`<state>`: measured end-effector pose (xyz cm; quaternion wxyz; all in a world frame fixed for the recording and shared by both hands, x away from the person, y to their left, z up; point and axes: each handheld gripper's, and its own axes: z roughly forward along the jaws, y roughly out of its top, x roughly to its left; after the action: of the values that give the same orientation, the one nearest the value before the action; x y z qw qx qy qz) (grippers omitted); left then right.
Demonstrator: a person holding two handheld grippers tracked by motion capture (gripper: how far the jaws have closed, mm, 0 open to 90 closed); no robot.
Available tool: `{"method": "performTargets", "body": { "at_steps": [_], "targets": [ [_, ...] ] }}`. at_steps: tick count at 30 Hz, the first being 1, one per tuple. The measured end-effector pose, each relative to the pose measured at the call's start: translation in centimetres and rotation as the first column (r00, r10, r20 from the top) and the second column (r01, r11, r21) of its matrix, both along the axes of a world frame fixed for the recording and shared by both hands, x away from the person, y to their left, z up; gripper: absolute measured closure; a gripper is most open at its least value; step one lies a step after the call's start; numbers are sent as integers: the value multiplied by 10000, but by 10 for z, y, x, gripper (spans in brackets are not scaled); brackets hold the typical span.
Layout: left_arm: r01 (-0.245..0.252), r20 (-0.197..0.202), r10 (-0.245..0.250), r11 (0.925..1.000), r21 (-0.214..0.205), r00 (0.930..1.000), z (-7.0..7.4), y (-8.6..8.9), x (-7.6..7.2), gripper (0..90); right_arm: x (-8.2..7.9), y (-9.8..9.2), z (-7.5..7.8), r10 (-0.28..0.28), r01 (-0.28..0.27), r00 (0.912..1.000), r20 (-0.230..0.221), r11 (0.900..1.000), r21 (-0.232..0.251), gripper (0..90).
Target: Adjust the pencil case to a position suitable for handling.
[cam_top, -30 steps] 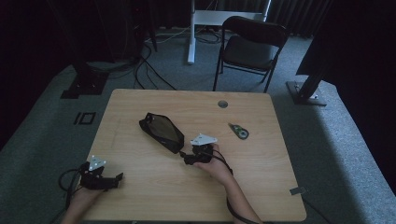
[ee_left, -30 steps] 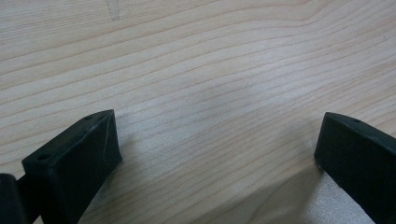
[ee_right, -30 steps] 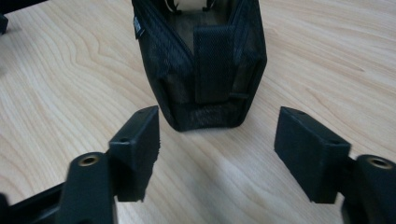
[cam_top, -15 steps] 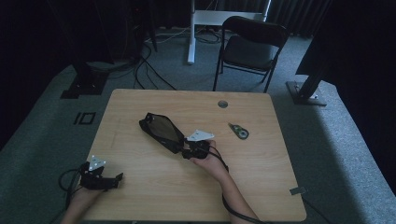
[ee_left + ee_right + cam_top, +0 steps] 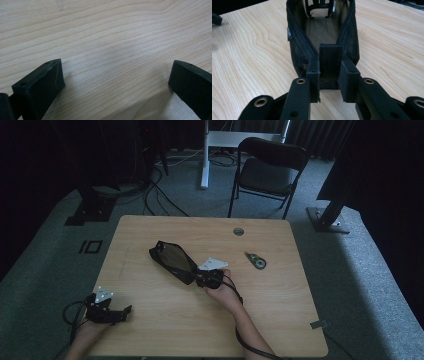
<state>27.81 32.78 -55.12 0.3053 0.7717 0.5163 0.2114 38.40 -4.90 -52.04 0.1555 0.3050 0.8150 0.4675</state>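
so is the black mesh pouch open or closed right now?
Open: the black mesh pouch gapes, its inside visible, while the right gripper jaws pinch its end tab.

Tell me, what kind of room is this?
Probably a studio or lab set up for recording. A wooden table stands on grey carpet, with dark curtains behind, cables trailing over the floor past black stands, and a folding chair.
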Motion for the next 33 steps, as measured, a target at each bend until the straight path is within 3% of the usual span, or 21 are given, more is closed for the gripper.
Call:
{"method": "performTargets", "body": {
  "at_steps": [7, 33],
  "targets": [
    [-2, -3, 2, 10000, 0, 10000, 0, 0, 0, 1, -1, -11, -1, -234, 238, 9995, -193, 9995, 210, 724],
    [0, 3, 0, 10000, 1, 10000, 0, 0, 0, 1, -16, -62, 3, -896, 896, 9959, -122, 9960, -7, 728]
  ]
}}
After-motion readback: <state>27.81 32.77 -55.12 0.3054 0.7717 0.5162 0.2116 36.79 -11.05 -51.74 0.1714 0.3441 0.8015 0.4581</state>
